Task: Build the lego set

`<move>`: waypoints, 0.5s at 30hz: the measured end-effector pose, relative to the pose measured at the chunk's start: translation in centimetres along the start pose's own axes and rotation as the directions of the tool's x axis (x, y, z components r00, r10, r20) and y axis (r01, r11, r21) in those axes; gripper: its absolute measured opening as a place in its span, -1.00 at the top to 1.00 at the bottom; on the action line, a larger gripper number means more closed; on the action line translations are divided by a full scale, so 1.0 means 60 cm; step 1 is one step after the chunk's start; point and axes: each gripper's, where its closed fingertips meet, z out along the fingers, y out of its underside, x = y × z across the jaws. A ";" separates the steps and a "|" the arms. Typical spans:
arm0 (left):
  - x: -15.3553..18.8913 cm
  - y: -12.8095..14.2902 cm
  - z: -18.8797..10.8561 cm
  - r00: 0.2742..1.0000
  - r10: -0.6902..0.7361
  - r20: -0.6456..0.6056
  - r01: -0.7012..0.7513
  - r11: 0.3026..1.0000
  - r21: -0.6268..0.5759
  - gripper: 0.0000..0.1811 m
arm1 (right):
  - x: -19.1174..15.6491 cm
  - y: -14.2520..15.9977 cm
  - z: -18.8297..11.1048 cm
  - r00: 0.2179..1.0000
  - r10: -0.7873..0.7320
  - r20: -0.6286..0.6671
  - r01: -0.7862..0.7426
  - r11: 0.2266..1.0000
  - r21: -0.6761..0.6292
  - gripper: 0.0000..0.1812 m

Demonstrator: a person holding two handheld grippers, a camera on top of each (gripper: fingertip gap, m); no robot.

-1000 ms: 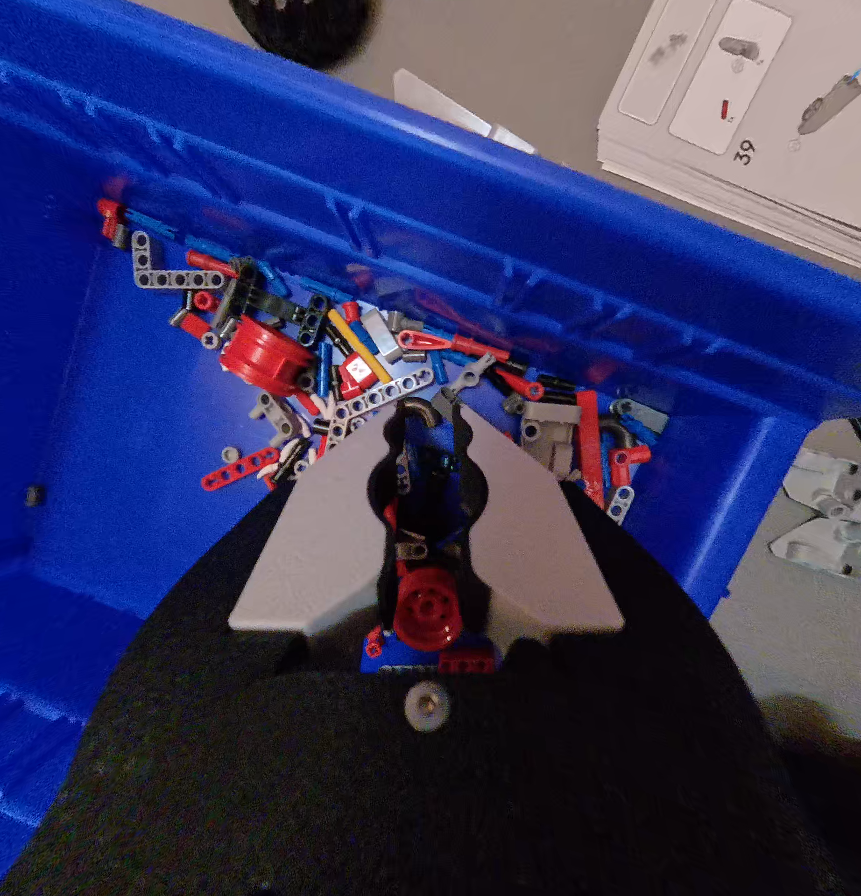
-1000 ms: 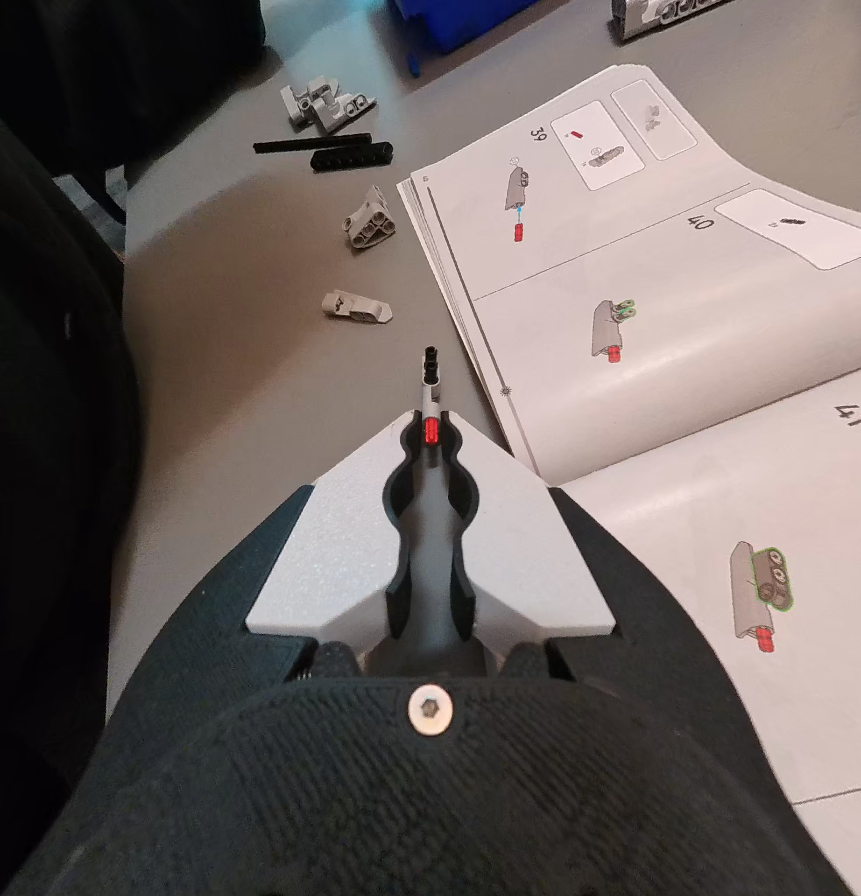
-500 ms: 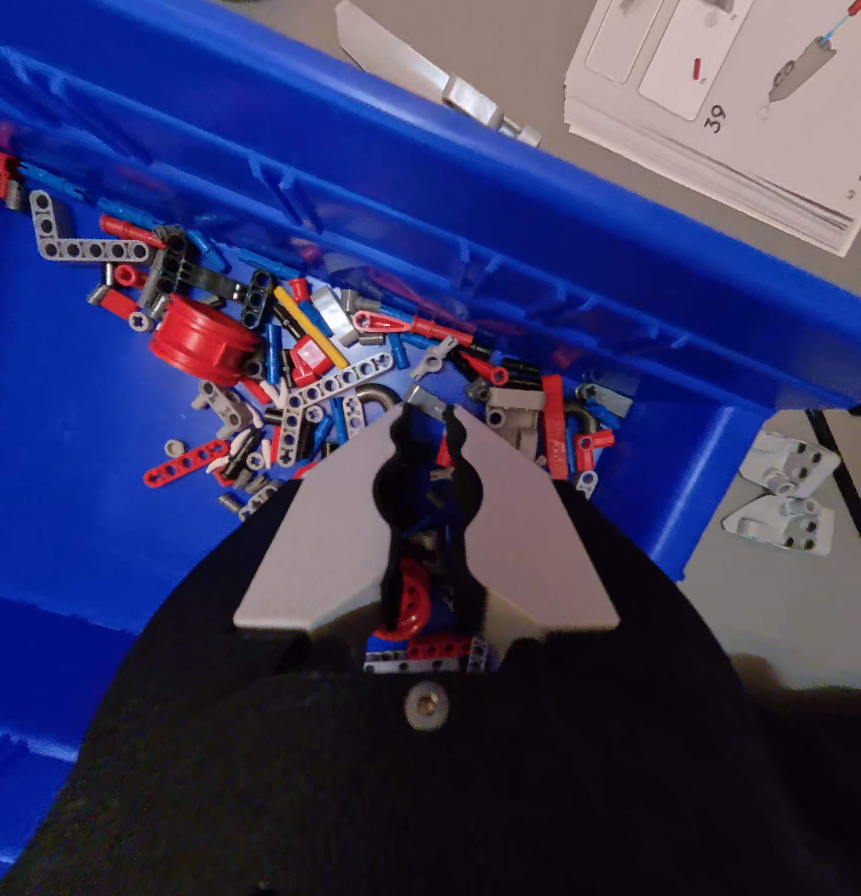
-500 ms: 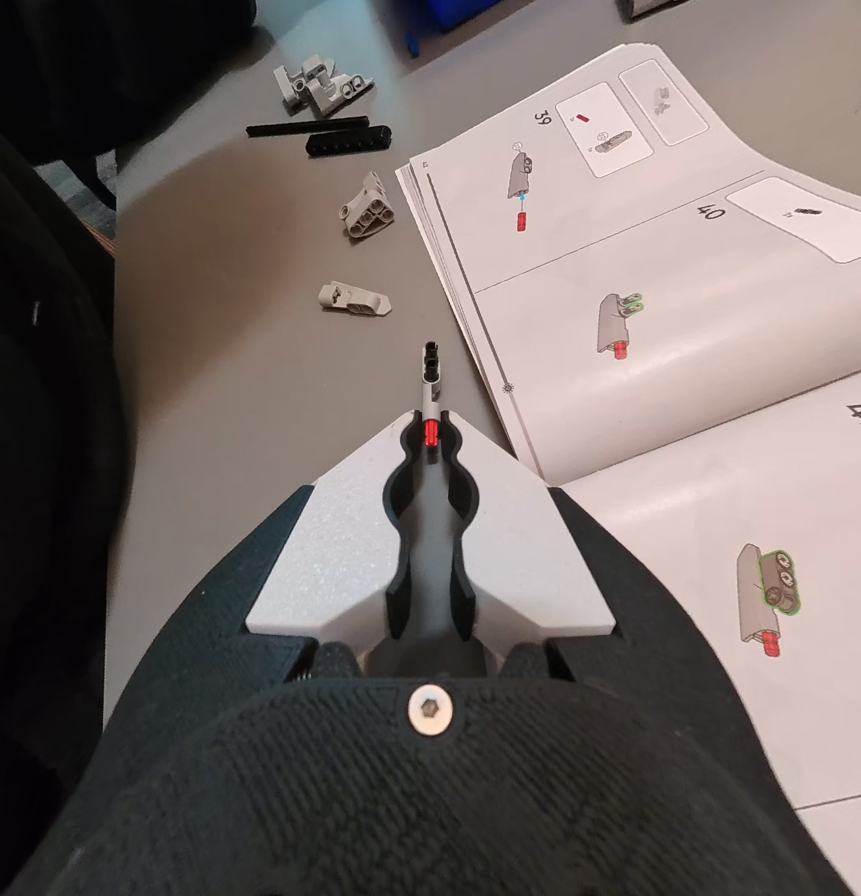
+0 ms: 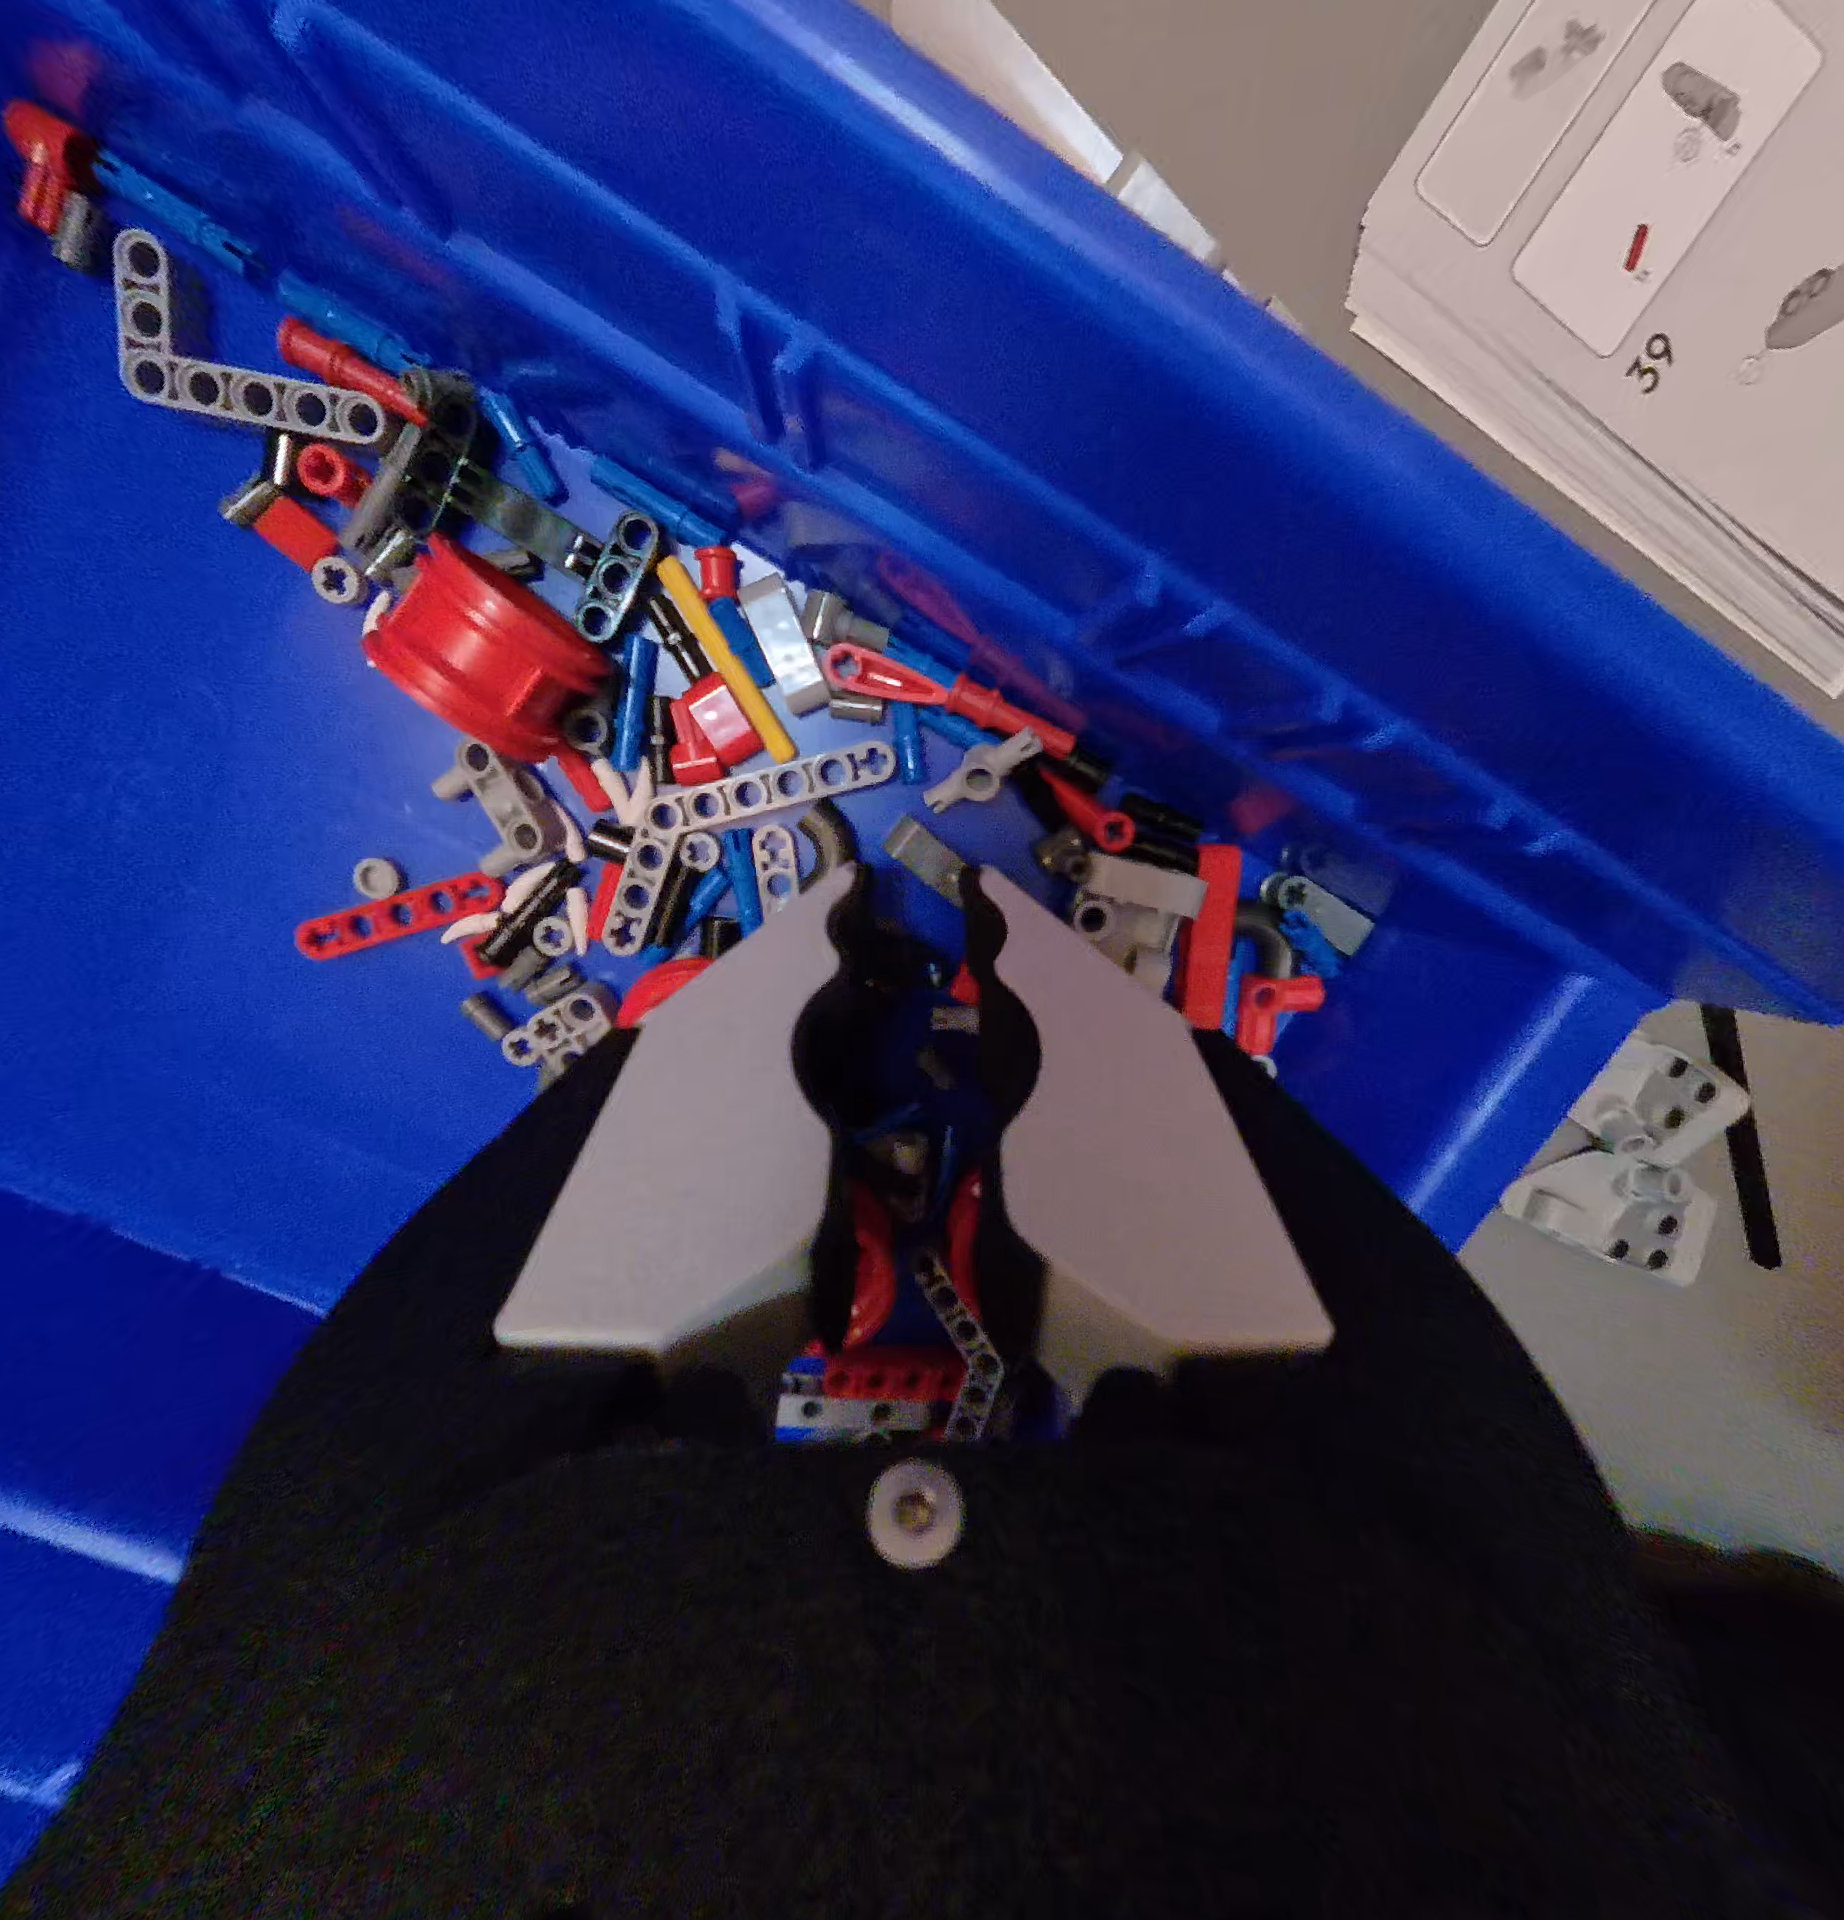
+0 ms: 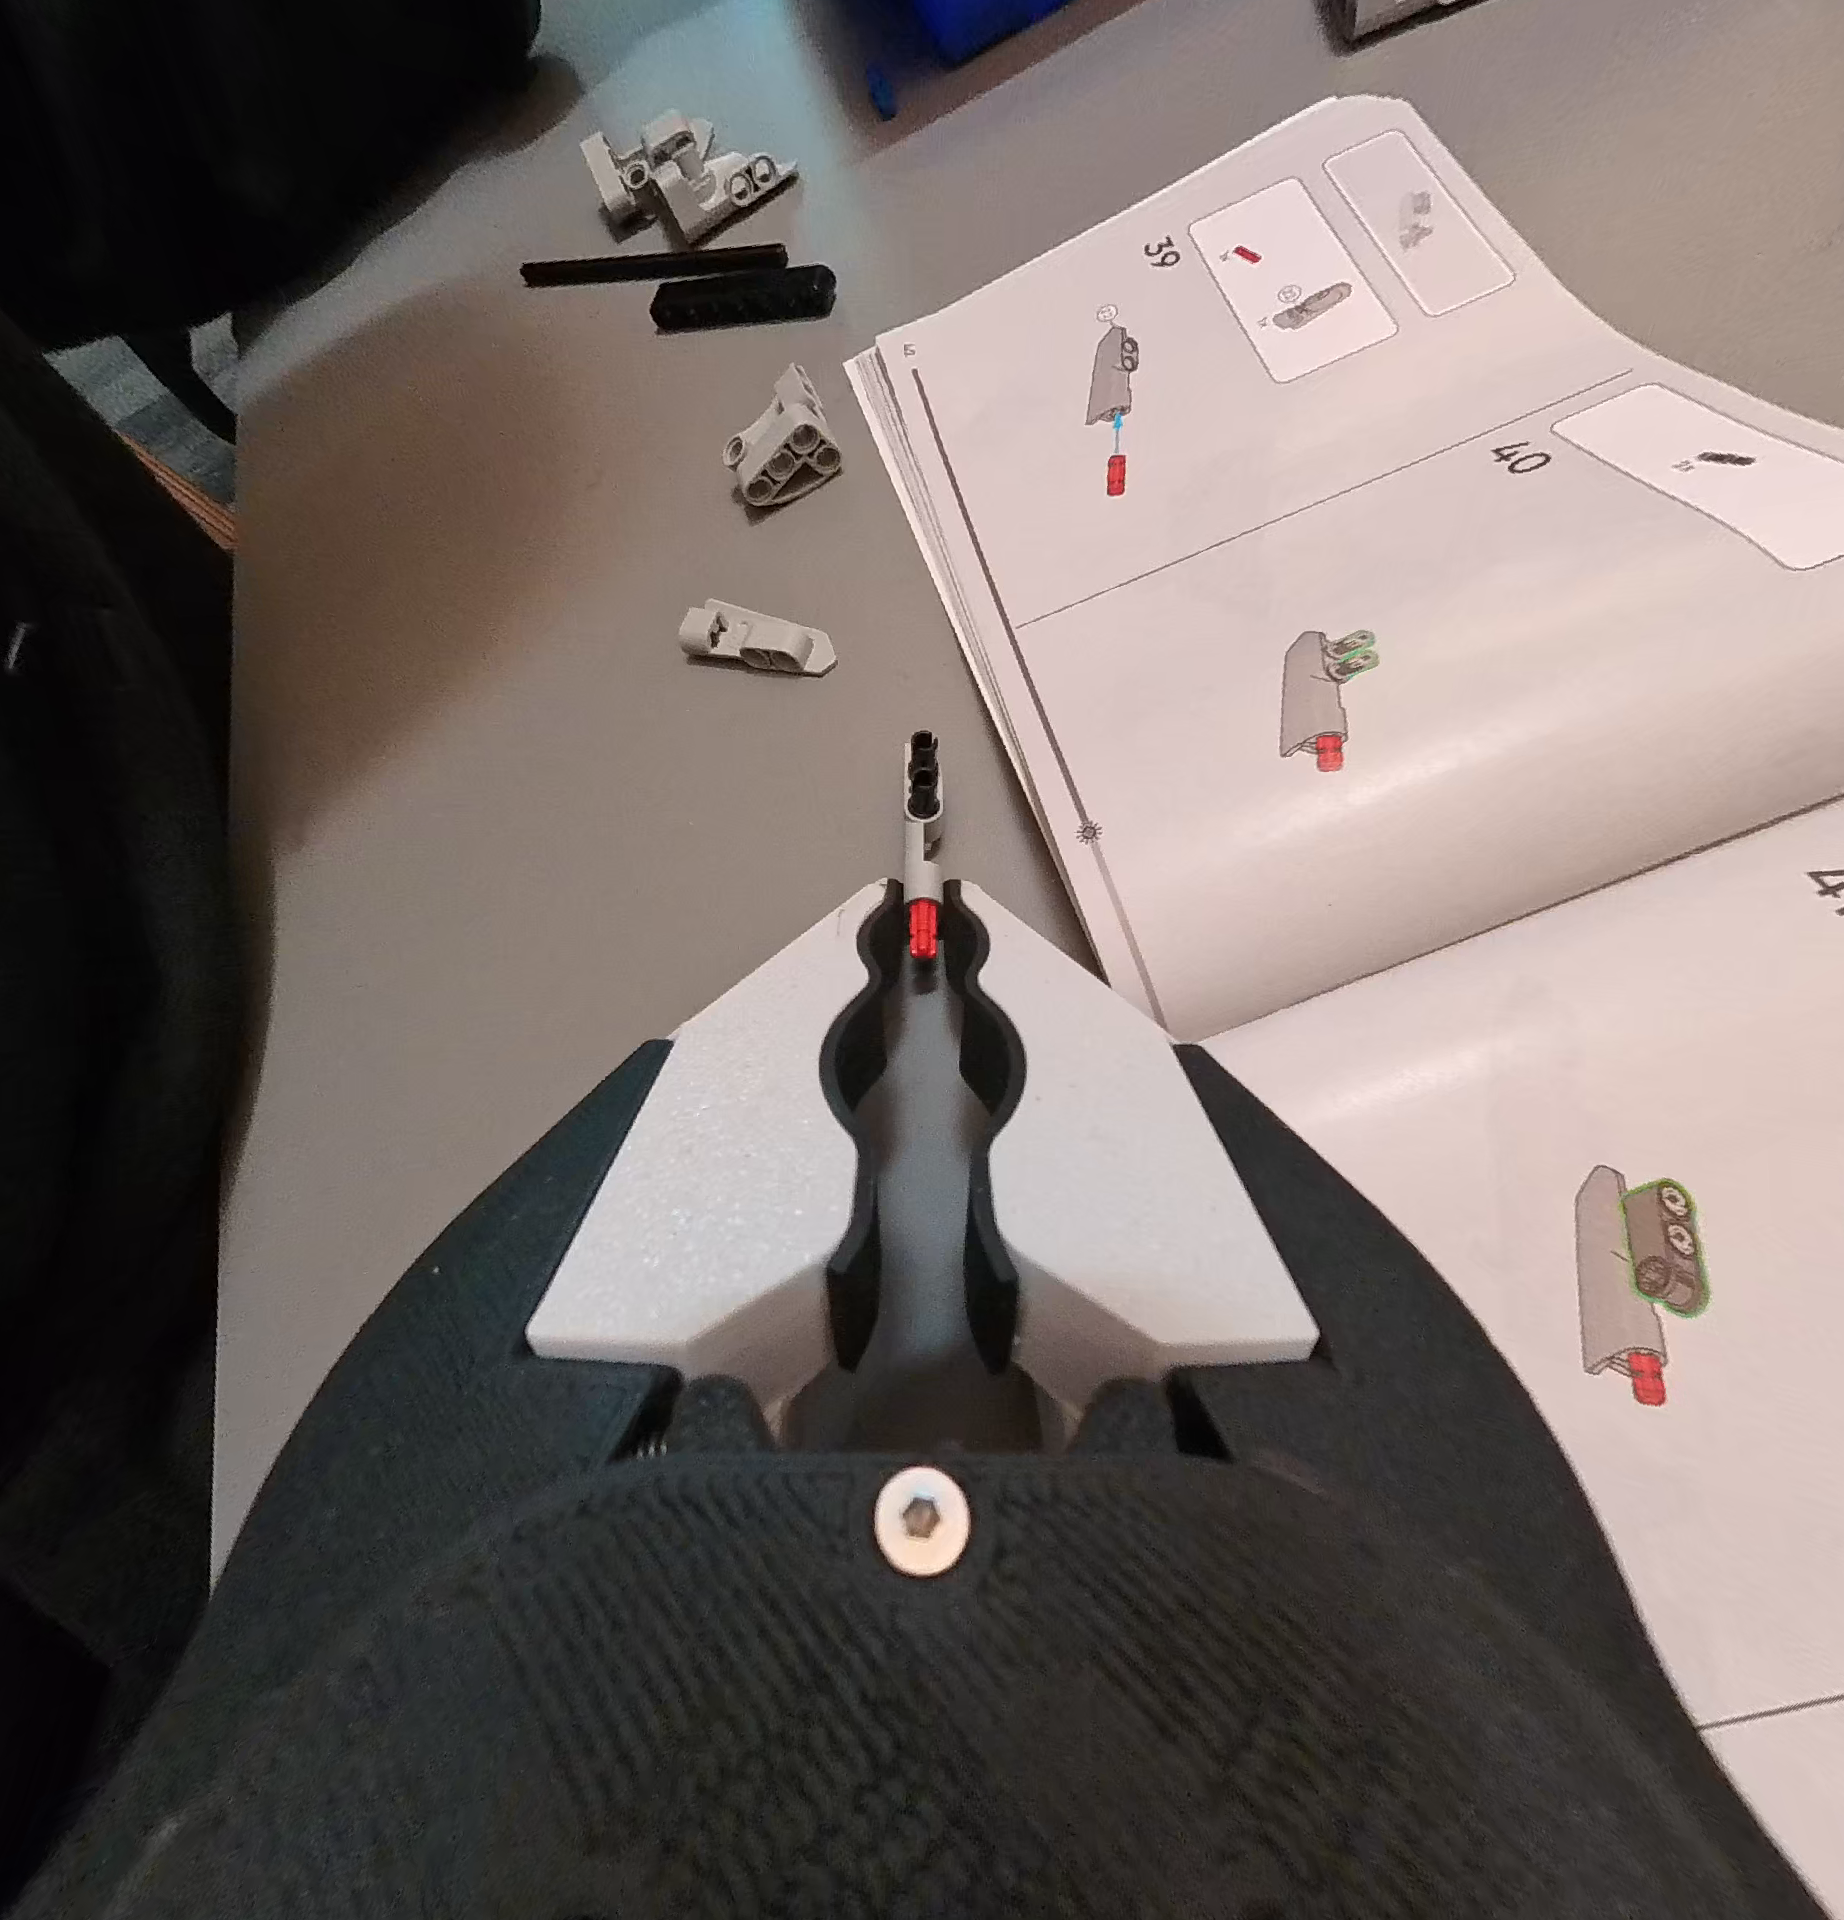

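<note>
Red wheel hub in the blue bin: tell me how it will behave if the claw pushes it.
The red wheel hub looks round and rigid, so it would probably roll or pivot rather than bend. It lies tilted on loose pieces, so a push likely scatters them. Its smooth, glossy plastic may slip.

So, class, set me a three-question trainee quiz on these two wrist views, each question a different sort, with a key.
1. True or false: the right gripper is shut on a small grey part with a red pin.
2. Multiple choice: the left gripper hovers over A) the booklet, B) the blue bin, C) the bare table.
3. Fill in: the big round piece in the bin is ____ in colour.

Key: 1 true; 2 B; 3 red.
</note>
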 end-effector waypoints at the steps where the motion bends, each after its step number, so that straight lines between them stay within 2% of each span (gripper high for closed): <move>1: 0.003 -0.003 0.000 1.000 -0.004 -0.012 0.004 1.000 0.008 0.86 | 0.000 0.000 0.000 1.000 0.001 0.001 -0.001 1.000 0.000 0.94; 4: 0.007 -0.002 -0.003 0.999 0.015 -0.030 -0.014 1.000 0.021 1.00 | 0.000 0.000 0.000 1.000 0.002 0.002 -0.002 1.000 0.000 0.94; 10: 0.003 -0.011 -0.028 0.998 -0.013 -0.062 0.020 0.993 0.120 1.00 | 0.000 -0.001 0.000 1.000 0.013 0.011 -0.013 1.000 0.003 0.94; 13: -0.009 -0.020 -0.039 0.998 -0.053 -0.039 0.059 0.985 0.165 1.00 | 0.000 -0.001 -0.001 0.999 0.025 0.023 -0.025 1.000 0.005 0.94; 14: -0.007 -0.022 -0.038 0.997 -0.064 -0.052 0.072 0.984 0.166 0.98 | 0.000 -0.001 -0.001 0.999 0.029 0.026 -0.029 1.000 0.006 0.94; 15: 0.000 -0.020 -0.033 0.995 -0.066 -0.076 0.077 0.986 0.148 0.88 | 0.000 -0.002 -0.001 0.999 0.032 0.029 -0.032 0.999 0.007 0.94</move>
